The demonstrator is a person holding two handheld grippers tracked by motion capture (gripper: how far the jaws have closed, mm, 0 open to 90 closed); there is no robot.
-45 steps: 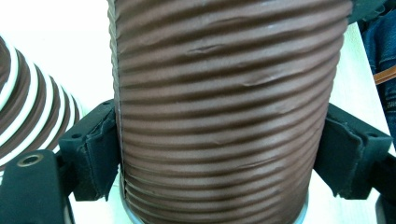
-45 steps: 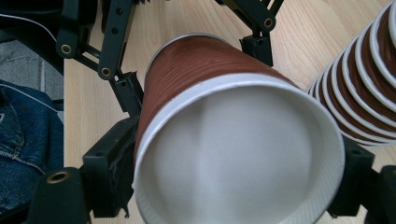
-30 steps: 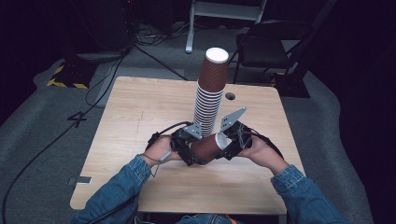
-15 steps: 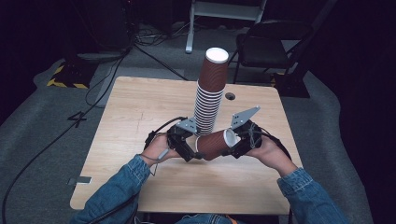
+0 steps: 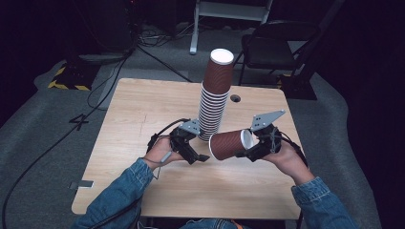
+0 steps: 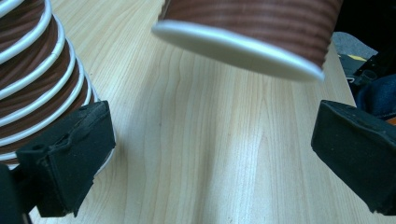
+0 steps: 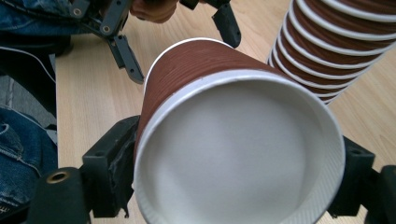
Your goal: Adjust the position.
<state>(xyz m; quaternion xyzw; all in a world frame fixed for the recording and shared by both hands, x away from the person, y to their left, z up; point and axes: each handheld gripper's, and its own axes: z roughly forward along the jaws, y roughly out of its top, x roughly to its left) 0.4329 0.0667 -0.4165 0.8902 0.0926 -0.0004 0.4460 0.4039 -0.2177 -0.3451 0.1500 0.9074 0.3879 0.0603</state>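
The right tongs [image 5: 248, 151] clamp a brown ribbed paper cup [image 5: 230, 144] sideways, clear of the wooden worktop [image 5: 143, 105]. At nine o'clock, the left tongs [image 5: 198, 155] gape wide beside the tall brown cup stack [image 5: 215, 98], seemingly steadying it.

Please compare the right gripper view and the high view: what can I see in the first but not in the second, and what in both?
Right gripper view alone: the white inside of the held cup, seen straight into its mouth, with the right gripper closed on its rim.

High view alone: the whole table, both denim sleeves, the black chair behind, and the top of the cup stack.

Both: the held cup lying on its side, the stack beside it, and the left gripper with open fingers.
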